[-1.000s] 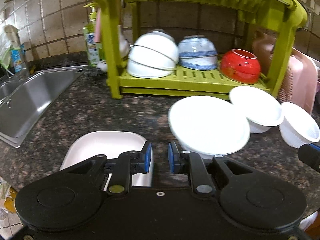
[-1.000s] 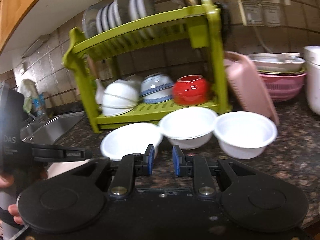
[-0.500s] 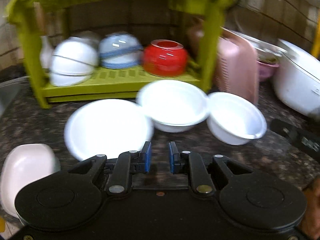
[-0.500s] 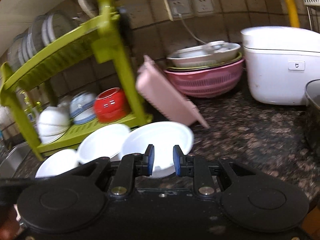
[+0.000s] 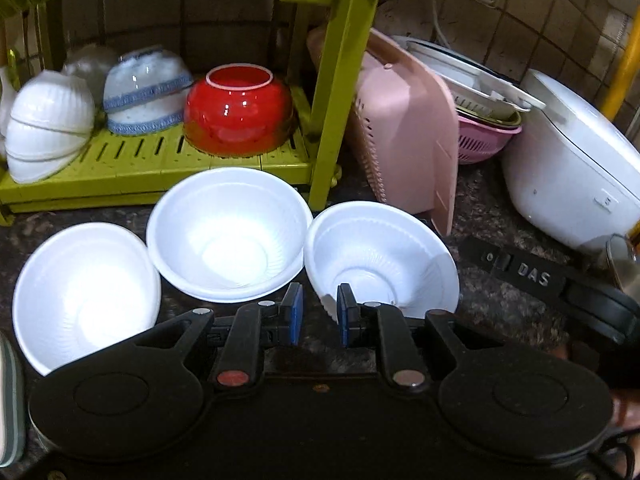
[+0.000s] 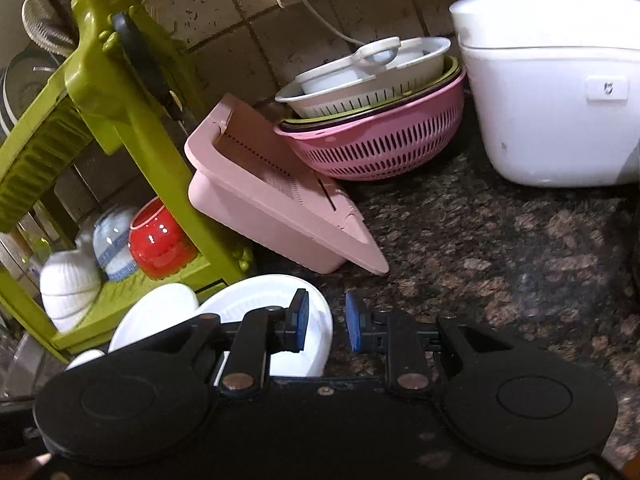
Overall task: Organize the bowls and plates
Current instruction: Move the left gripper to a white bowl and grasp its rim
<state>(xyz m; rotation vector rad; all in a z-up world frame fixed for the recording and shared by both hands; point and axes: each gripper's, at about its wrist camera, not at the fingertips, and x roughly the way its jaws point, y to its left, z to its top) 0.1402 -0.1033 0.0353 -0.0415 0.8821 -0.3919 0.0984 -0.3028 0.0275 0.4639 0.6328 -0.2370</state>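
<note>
Three white foam bowls stand in a row on the dark counter: left bowl [image 5: 84, 292], middle bowl [image 5: 228, 232], right bowl [image 5: 380, 256]. My left gripper [image 5: 318, 314] is open low over the counter, and the right bowl's near left rim sits between its blue pads. My right gripper [image 6: 326, 328] is also open, astride that bowl's [image 6: 276, 300] right rim. Neither is closed on the rim. The green rack [image 5: 336, 80] holds a red bowl [image 5: 238, 110], a blue-patterned bowl [image 5: 146, 88] and stacked white bowls [image 5: 44, 120], all upside down.
A pink tray [image 6: 272, 200] leans against the rack's right post. Behind it sit stacked colanders [image 6: 380, 144] and a white rice cooker [image 6: 552, 80]. The pale plate's edge [image 5: 8, 400] shows at far left. Bare granite [image 6: 500, 260] lies to the right.
Both views swung right. My left gripper left the pale square plate and came to the right bowl. My right gripper dropped low onto the same bowl's other side.
</note>
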